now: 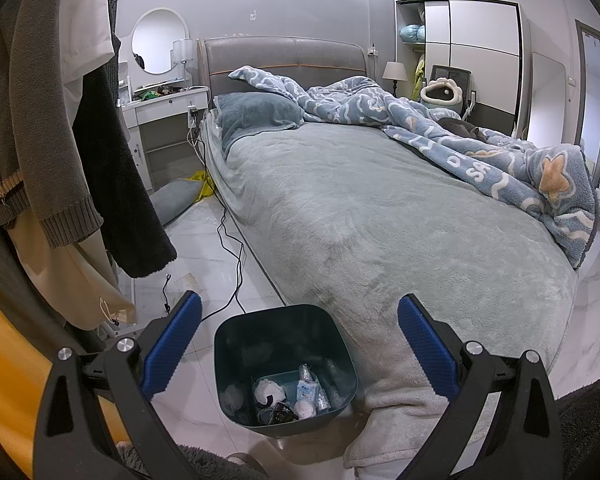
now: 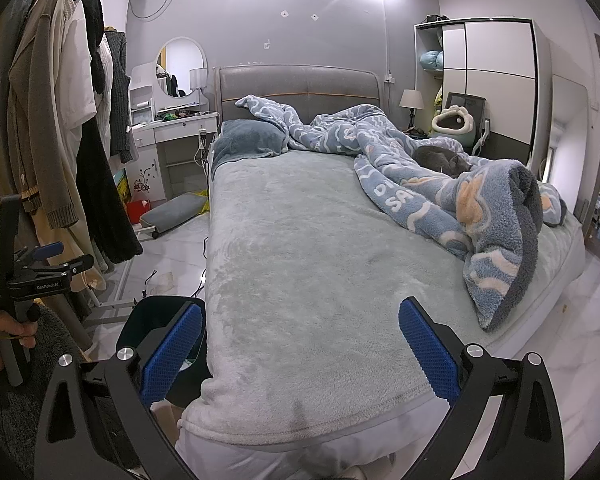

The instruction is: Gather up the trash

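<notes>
A dark teal trash bin stands on the floor at the bed's near left corner. It holds crumpled white tissues and small packets. My left gripper is open and empty, hovering above the bin with its blue pads wide apart. In the right wrist view the bin shows partly behind the left finger. My right gripper is open and empty over the foot of the bed. The left gripper's body shows at the far left, held by a hand.
A bed with a grey-green cover fills the middle. A blue blanket with a grey cat lies on its right. Clothes hang on a rack at left. Black cables trail on the tiled floor. A dressing table stands behind.
</notes>
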Demonstrator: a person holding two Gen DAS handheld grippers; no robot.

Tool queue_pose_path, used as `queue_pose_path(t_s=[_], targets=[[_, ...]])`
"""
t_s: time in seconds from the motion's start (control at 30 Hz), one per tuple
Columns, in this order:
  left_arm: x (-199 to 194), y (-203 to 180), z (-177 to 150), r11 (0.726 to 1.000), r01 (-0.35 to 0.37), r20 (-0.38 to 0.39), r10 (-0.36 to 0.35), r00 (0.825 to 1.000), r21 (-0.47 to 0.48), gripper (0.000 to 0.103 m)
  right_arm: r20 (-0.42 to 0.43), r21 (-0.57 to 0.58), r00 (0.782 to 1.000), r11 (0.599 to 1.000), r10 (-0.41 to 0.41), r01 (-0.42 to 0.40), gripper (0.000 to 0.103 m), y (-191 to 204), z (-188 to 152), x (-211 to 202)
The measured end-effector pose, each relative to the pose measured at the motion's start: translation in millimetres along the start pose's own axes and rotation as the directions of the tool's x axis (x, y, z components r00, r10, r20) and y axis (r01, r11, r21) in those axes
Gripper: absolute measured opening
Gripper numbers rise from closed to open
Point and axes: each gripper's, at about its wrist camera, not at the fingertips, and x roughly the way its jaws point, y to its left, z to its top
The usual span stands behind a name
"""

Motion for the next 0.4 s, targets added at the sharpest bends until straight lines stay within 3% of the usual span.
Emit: queue_pose_path(t_s=[0.4], targets=[[0.5, 0.5, -1.9, 1.0, 0.001, -0.002, -0.001, 1.0, 0.0, 0.1, 0.0, 0.001, 1.0, 1.0, 0.0, 0.0, 0.1, 0.2, 0.0, -0.2]])
